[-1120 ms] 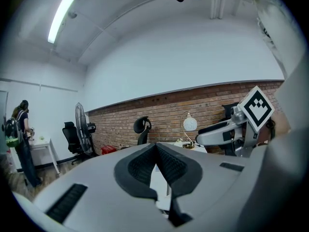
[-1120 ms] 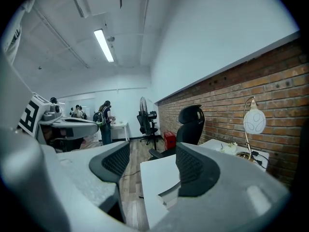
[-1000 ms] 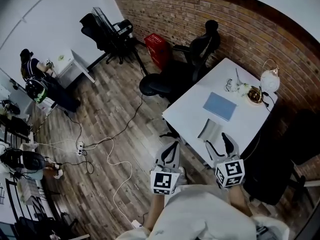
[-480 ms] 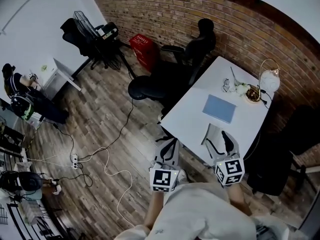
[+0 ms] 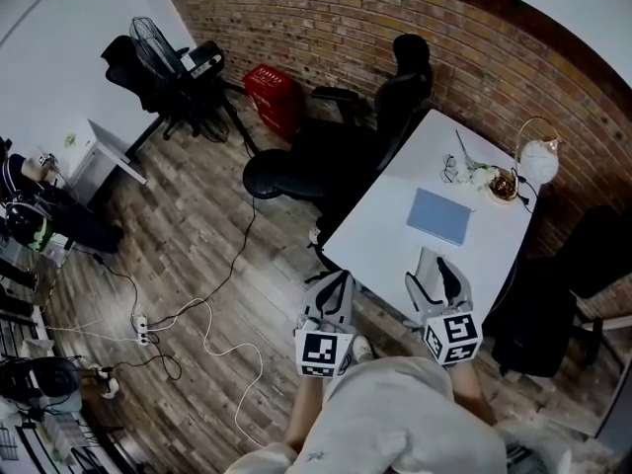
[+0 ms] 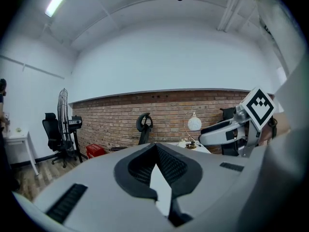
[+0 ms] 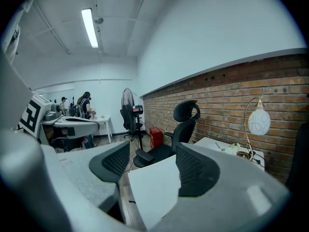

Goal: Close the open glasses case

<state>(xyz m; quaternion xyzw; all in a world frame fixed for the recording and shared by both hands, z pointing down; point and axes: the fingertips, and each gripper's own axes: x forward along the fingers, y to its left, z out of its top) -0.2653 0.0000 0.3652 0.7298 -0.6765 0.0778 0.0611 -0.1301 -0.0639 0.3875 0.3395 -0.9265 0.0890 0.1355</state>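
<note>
A grey, flat case (image 5: 426, 262) lies open at the near edge of the white table (image 5: 385, 227); my right gripper hides part of it. That right gripper (image 5: 432, 276) hangs just over it, open, with nothing between its fingers. In the right gripper view the gripper (image 7: 152, 161) frames only bare tabletop (image 7: 149, 187); the case does not show there. My left gripper (image 5: 335, 284) is off the table's left corner, above the floor, and its jaws meet at the tips (image 6: 155, 146). They hold nothing.
A blue pad (image 5: 439, 215) lies mid-table. Glasses (image 5: 451, 170), a small bowl (image 5: 503, 185) and a white globe lamp (image 5: 537, 158) stand at the far end by the brick wall. A black office chair (image 5: 380, 117) is left of the table. Cables (image 5: 212, 309) cross the wooden floor.
The view has swung towards the table, which now sits closer. My right gripper has come over the grey case at the near edge. Both grippers keep their jaw states.
</note>
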